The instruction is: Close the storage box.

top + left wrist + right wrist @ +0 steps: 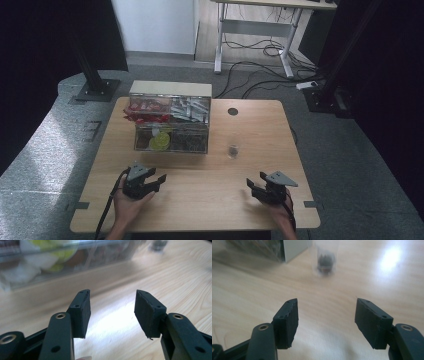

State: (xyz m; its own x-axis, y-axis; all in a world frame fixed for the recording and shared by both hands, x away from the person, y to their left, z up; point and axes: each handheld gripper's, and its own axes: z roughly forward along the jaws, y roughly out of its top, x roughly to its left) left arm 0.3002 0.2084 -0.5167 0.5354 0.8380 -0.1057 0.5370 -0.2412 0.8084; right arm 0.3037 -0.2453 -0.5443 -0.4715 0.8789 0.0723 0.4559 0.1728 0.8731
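Light wood table (200, 190), centre frame. Clear compartment box (170, 124) sits upper left of its top; small glass (233, 150) right of the box; dark round hole (233, 111) upper centre.

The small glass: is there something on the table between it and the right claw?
Nothing visible. Between the open right claw and the small glass lies bare table. The clear box stands off to the side.

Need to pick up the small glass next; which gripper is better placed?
Probably right. The right gripper sits on the glass's side, jaws open and facing it. The left gripper faces the clear box.
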